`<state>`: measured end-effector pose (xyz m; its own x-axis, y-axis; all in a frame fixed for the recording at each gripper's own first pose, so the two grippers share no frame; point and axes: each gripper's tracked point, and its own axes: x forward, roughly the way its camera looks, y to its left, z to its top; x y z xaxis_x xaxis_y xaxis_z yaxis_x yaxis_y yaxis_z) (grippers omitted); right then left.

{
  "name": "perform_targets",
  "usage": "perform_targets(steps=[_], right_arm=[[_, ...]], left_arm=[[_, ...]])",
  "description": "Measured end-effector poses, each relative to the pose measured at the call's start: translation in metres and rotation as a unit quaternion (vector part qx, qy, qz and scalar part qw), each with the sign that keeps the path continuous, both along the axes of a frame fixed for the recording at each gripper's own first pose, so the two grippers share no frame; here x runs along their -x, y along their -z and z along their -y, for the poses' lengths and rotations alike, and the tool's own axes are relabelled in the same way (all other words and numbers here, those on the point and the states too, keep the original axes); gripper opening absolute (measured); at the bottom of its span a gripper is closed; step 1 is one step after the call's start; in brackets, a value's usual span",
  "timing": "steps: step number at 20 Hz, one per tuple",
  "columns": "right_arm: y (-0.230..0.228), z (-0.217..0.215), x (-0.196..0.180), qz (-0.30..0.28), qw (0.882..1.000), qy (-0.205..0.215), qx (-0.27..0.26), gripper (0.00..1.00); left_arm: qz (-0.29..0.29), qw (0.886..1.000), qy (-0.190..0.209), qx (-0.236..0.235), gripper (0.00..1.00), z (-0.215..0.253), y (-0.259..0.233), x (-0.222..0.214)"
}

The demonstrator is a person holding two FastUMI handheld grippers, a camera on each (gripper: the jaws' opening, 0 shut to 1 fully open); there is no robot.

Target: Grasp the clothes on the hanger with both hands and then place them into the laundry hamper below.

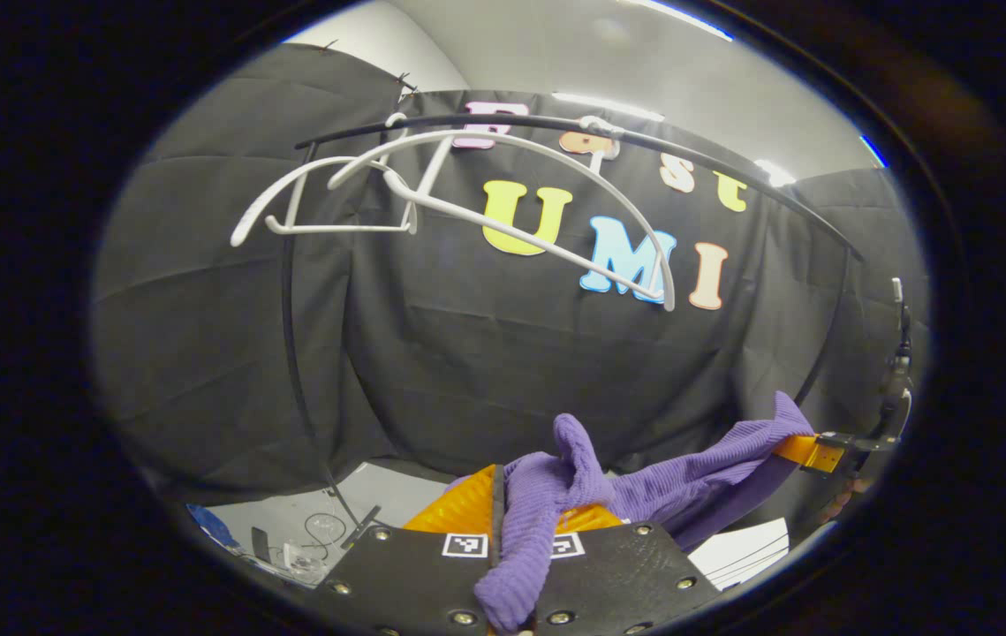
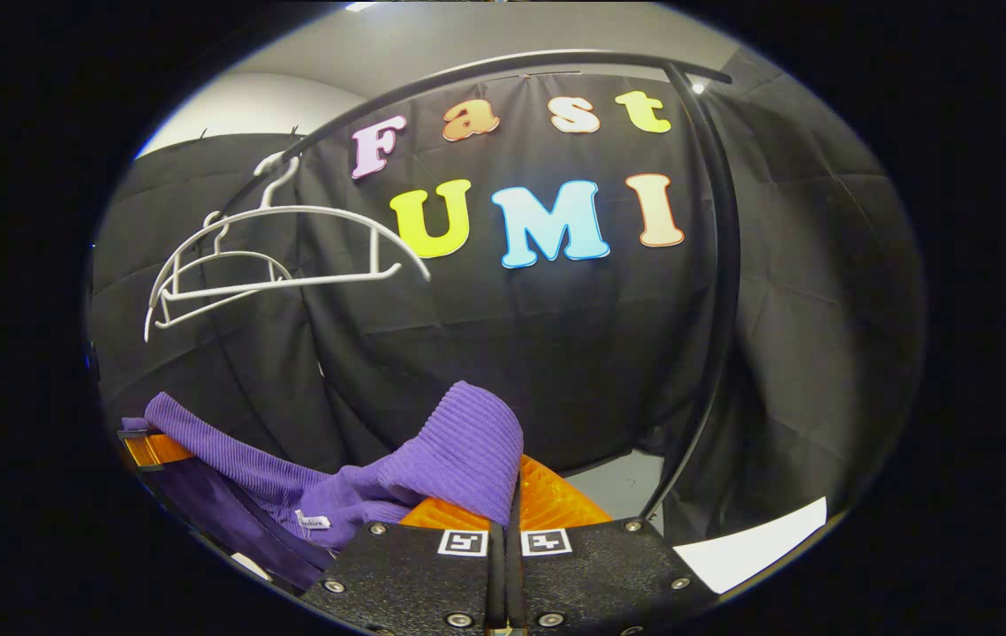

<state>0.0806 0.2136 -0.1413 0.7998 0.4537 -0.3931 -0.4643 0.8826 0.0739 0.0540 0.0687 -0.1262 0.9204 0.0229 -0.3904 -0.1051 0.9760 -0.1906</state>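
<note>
We can read no text: the small white tag on the purple ribbed knit garment, at seven o'clock in the right gripper view, is too tiny.

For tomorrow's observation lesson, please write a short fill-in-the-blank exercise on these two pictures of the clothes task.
1. The garment held between the left tongs and the right tongs is coloured ____.
2. The white hangers on the rail are ____ of clothes.
3. The garment is held by ____ tongs.

Missing words: purple; empty; both
</note>
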Motion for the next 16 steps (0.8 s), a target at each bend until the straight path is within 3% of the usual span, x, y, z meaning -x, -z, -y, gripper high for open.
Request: perform_targets(steps=[9, 16], right_arm=[[-0.015, -0.015, 0.084, -0.002, 1.0, 0.007, -0.001, 0.0], [0.068, -0.014, 0.138, -0.089, 0.995, -0.023, 0.031, 0.0]], left_arm=[[0.018, 1.0, 0.021, 0.003, 0.0, -0.034, -0.001, 0.071], [-0.063, 0.998, 0.009, -0.002, 0.0, -0.04, 0.086, 0.119]])
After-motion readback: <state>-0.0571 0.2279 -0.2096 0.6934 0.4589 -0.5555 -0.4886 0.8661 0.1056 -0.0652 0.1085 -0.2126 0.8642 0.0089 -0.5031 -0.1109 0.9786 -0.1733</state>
